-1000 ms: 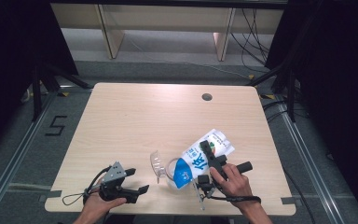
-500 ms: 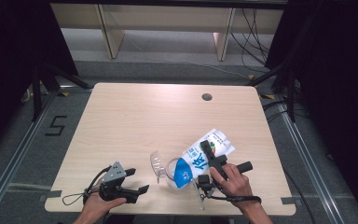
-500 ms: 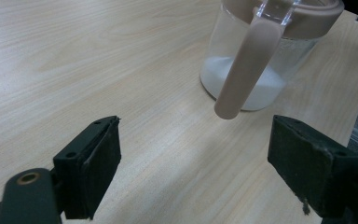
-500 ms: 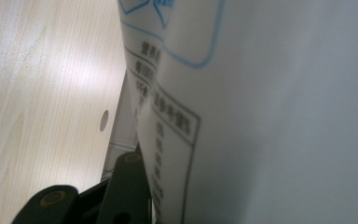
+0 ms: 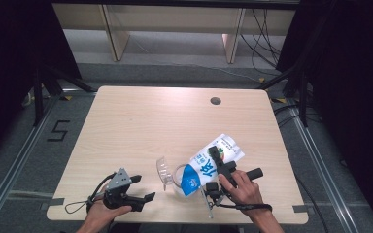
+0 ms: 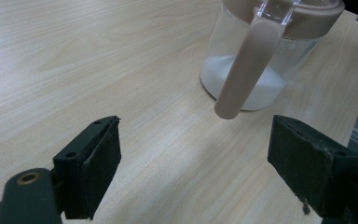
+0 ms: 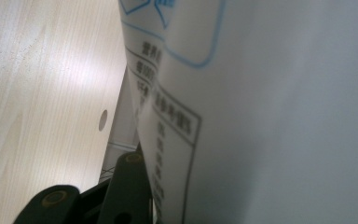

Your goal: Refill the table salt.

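A white and blue printed bag (image 5: 208, 164) hangs tilted, its blue end down over a clear glass jar (image 5: 177, 178). My right gripper (image 5: 217, 167) is shut on the bag's middle. In the right gripper view the bag (image 7: 261, 116) is pressed against one black finger (image 7: 128, 186), and the other finger is hidden behind it. The jar (image 6: 256, 60) has a brown rim and handle and holds white powder (image 6: 265, 86) at the bottom. My left gripper (image 5: 144, 187) rests open near the table's front left. In its own view the left gripper (image 6: 196, 172) has bare table between its fingers.
The jar's clear flip lid (image 5: 162, 170) stands open on its left side. The light wood table (image 5: 141, 126) has a round cable hole (image 5: 215, 101) at the back right. The front edge is close under both hands.
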`<state>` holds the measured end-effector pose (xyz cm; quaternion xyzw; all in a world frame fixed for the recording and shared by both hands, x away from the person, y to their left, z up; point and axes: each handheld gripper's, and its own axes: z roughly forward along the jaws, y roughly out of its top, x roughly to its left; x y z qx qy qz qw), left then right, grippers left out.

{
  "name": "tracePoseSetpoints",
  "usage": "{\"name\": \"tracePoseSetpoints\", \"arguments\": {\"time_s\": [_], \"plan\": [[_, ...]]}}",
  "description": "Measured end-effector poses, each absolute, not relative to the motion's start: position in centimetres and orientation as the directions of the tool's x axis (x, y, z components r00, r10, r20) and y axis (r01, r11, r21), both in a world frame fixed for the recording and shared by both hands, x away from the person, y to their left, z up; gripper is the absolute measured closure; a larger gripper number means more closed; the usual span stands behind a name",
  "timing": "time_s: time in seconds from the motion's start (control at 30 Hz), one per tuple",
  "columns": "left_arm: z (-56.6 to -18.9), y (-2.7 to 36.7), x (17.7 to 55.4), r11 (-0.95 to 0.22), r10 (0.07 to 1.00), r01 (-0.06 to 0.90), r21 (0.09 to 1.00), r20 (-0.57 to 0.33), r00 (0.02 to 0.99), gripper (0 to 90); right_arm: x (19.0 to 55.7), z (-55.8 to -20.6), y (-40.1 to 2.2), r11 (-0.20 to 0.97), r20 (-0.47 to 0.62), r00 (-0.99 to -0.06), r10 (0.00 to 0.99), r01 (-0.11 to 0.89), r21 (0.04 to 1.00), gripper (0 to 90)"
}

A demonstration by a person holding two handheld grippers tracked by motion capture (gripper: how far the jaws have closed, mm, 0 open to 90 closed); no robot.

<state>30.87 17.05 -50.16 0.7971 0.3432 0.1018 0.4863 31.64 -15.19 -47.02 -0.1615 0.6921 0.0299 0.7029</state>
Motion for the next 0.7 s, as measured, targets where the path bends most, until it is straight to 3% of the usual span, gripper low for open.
{"name": "tracePoseSetpoints", "arguments": {"time_s": [0.7], "plan": [[-50.15,17.06,30.86,-0.292,0.646,0.448,0.845,-0.172,0.744,16.7,31.79,-46.99,-15.25,0.939,-0.98,0.056,-0.19,-0.281,-0.198,66.9]]}}
